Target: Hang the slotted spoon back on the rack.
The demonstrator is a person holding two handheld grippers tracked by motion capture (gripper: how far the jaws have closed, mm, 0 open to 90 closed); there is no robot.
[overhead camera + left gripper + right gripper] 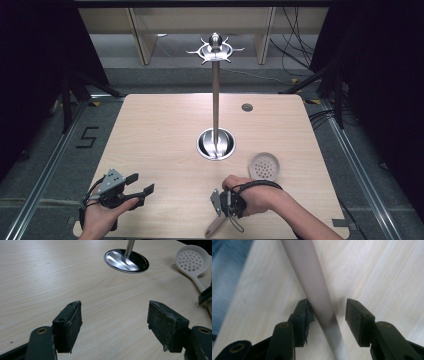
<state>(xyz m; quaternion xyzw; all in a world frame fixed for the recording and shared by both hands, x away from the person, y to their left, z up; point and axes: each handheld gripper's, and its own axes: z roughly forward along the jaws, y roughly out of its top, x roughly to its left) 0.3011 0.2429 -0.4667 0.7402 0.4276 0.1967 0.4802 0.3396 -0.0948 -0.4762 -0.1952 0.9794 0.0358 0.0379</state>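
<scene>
Spoon lies on the table, just right of the stand, its handle running to the right gripper; left gripper sits far left of the stand.
Left gripper view: jaws wide apart over bare wood; spoon right of the stand's base.
Right gripper view: open jaws sit around the handle; the left one touches it.

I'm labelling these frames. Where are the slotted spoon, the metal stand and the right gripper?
slotted spoon (192,260), left gripper view, perforated bowl.
metal stand (215,100), high view, upright pole.
right gripper (328,312), right gripper view, between its fingertips.
</scene>
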